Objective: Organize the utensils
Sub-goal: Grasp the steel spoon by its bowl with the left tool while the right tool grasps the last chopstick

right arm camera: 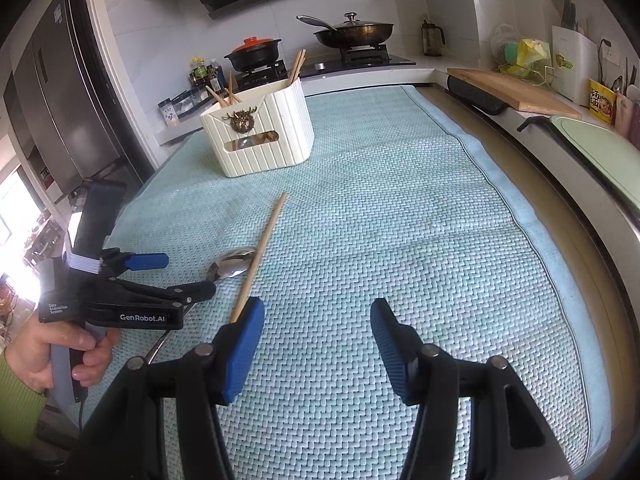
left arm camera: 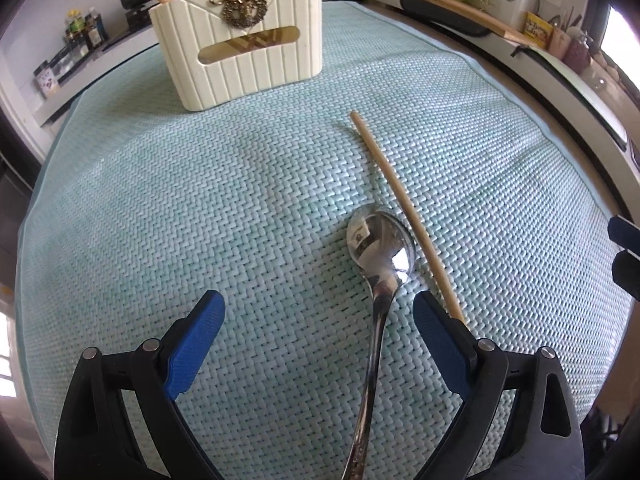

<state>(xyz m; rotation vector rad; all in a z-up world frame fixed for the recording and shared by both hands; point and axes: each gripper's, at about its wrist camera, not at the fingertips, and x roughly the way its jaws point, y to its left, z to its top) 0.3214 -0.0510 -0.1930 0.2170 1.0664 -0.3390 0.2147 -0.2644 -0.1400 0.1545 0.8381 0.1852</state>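
1. Woven mint-green mat [left arm camera: 160, 200] is covering the counter and carrying everything below.
2. Cream ribbed utensil holder [left arm camera: 240, 44] is standing upright at the far end of the mat, brass stag emblem [left arm camera: 244, 10] facing the cameras. Several wooden chopsticks [right arm camera: 298, 65] are sticking out of its top at both ends.
3. Left gripper [left arm camera: 320, 312] is hovering low over the mat with jaws spread wide, gripping nothing. The spoon's handle is passing between its blue fingertips [left arm camera: 208, 320], nearer the right-hand pad; contact cannot be told. In the right wrist view a hand [right arm camera: 52, 352] is holding this gripper by its grip.
4. Right gripper [right arm camera: 318, 316] is sitting wide open too, empty, only bare mat between its pads.
5. Loose chopstick [left arm camera: 404, 208] is lying flat on the mat, pointing diagonally toward the holder but well apart from it.
6. Steel spoon [left arm camera: 380, 248] is lying bowl-up just beside the chopstick, on its left; touching or not cannot be told.
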